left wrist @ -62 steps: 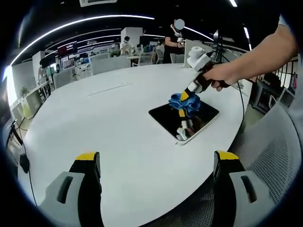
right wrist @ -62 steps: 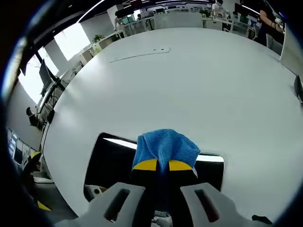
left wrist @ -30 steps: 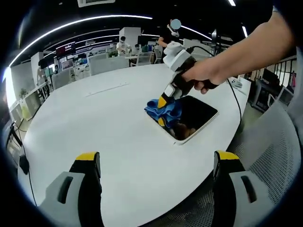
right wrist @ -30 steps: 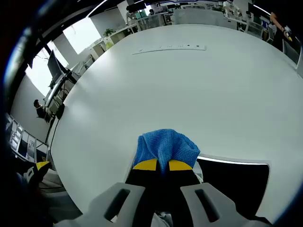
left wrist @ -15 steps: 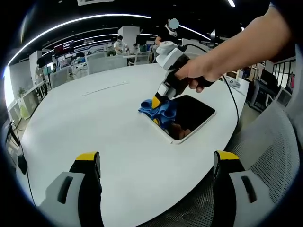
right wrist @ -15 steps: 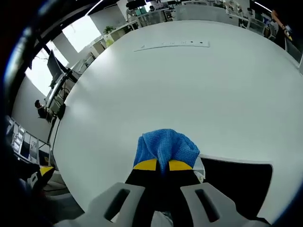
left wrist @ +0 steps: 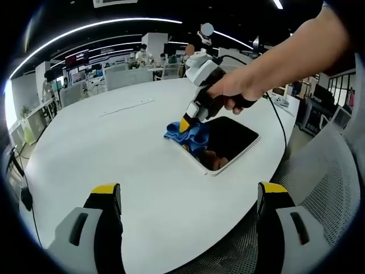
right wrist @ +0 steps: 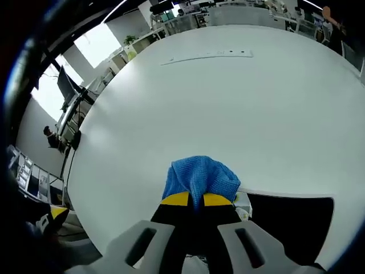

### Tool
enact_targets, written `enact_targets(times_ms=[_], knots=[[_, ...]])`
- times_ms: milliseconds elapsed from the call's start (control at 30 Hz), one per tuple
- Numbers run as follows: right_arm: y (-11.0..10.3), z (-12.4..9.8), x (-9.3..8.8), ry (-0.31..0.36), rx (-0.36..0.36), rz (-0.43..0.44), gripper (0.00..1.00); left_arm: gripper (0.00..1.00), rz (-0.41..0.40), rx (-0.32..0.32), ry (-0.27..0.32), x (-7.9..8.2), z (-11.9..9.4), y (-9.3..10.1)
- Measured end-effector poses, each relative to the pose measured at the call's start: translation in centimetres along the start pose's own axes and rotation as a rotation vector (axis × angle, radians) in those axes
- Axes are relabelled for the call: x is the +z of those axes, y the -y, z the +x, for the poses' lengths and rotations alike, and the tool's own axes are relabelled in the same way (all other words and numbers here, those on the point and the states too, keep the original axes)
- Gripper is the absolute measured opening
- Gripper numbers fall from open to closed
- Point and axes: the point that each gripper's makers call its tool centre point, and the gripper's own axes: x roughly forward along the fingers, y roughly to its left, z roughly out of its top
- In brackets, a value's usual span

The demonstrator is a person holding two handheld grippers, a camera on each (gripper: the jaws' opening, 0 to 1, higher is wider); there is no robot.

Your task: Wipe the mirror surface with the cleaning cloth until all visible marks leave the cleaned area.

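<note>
the mirror [left wrist: 227, 143] lies flat on the big white oval table [left wrist: 114, 148], close to the table edge nearest the grey mesh chair [left wrist: 319, 194]. it's a dark rectangle with a thin white frame, and its glass reflects the dark ceiling. in the right gripper view the mirror [right wrist: 285, 222] sits just right of the gripper tips, with a bright strip along its far edge.

the right gripper [left wrist: 185, 123] is held in a person's hand [left wrist: 231, 94] and comes down onto the mirror's far-left corner. its yellow-tipped jaws are pinching the blue cleaning cloth [left wrist: 188, 132], which is bunched up and pressed on that corner, hanging partly over the frame onto the table. from the gripper's own camera the right gripper [right wrist: 196, 199] has both yellow tips squeezed against the blue cleaning cloth [right wrist: 199, 176], with the cloth puffing out past them.

the left gripper [left wrist: 191, 197] hangs low, on the chair side of the mirror and well apart from it, jaws spread wide with nothing between them.

past the mirror there's an open office with desks and screens. one screen has a sign on it but it's too small to read. no brand or label shows on the mirror or cloth that i can make out.
</note>
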Motion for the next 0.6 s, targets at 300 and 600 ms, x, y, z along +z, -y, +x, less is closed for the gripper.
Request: enact_targets(times_ms=[300,600], knots=[[-0.1,-0.4,-0.5,0.003,-0.009,0.017,0.0,0.99,0.002,-0.005,-0.007,-0.1,0.1,0.1],[-0.6,-1.1,-2.4,-0.004,0.001,0.025,0.0,0.99,-0.004,-0.004,-0.014,-0.1,0.1,0.3]])
